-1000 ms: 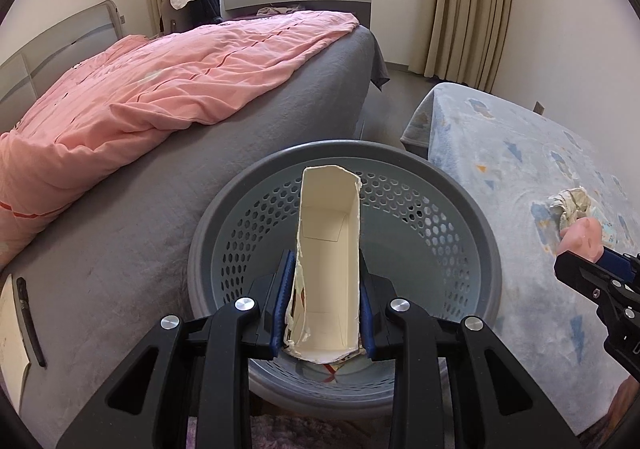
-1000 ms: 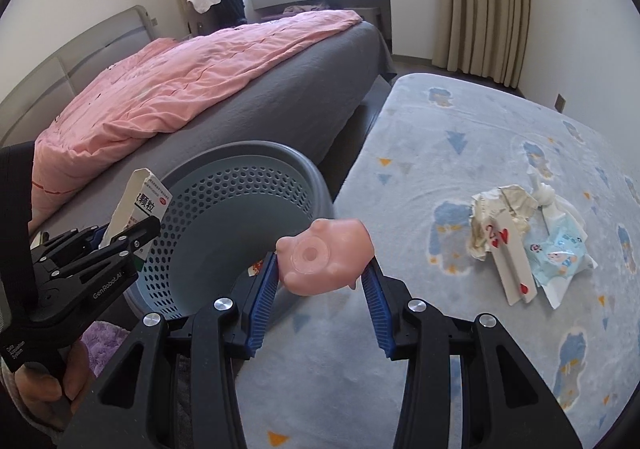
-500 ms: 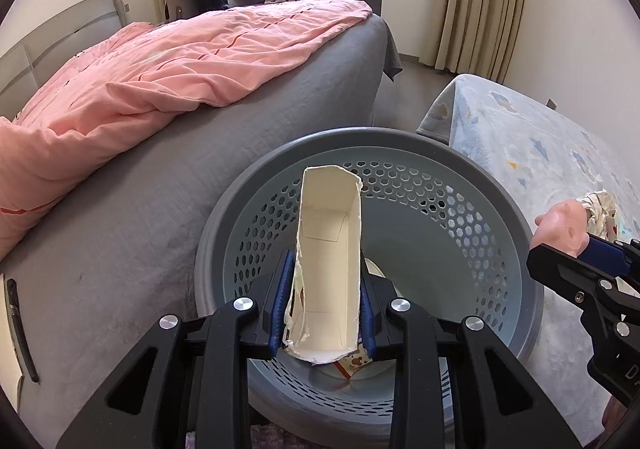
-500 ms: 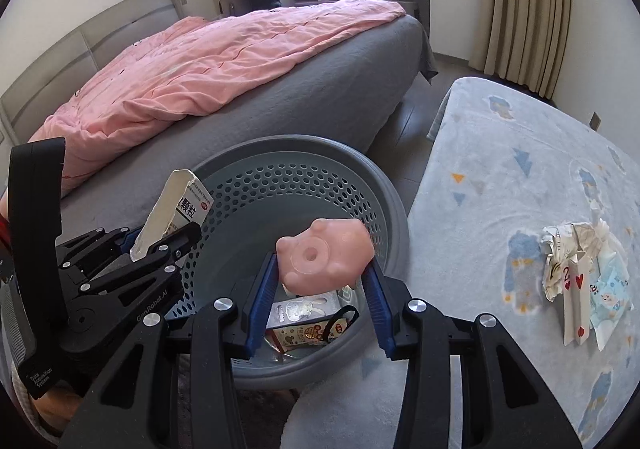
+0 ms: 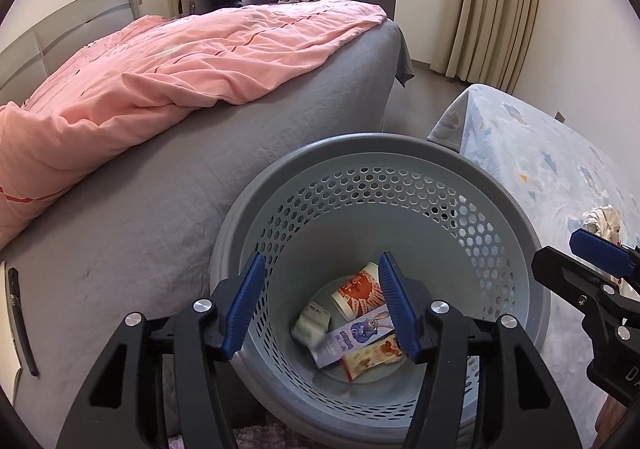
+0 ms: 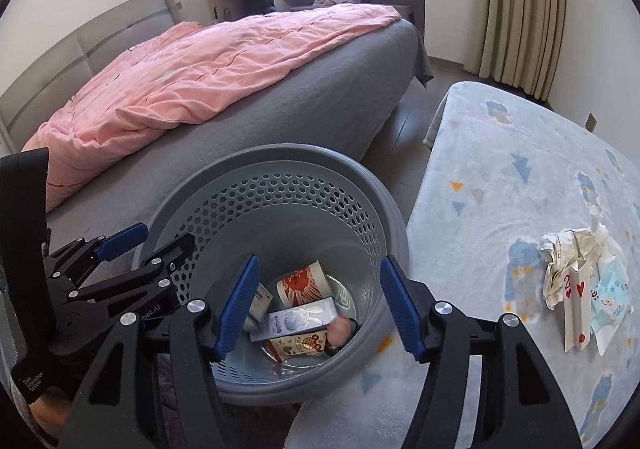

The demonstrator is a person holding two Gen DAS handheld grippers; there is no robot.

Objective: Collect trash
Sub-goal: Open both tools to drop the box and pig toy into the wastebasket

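Both claws are over the grey perforated basket (image 5: 376,153), pointing down into it. Left claw (image 5: 320,305): jaws spread, just been opening, nothing between them. Right claw (image 6: 318,305): same, spread, just been opening, gap empty.

Basket contents, seen at the bottom:
- red-and-white paper cup (image 6: 304,285) lying on its side
- long purple-and-white carton (image 6: 298,319) with a cartoon rabbit, lying flat just in front of the cup
- orange-printed wrapper (image 6: 300,343) beside the carton
- white medicine box (image 5: 310,323), left of the carton, blurred
- pink soft lump (image 6: 340,331) at the right end of the carton, blurred

Still outside the basket: crumpled paper (image 6: 572,253), a playing card with red hearts (image 6: 576,309) and a light-blue printed wrapper (image 6: 610,301), piled together on the pale blue patterned rug (image 6: 500,169), well apart from the basket on its right. Left wrist view catches only the crumpled paper's edge, behind the right claw's finger.

Basket stands on the floor between the grey bed (image 5: 160,209) and the rug, touching or just beside the bed's side; can't tell which. Pink duvet (image 5: 180,61) is bunched on top of the bed. Beige curtains (image 6: 520,1) hang beside the window.
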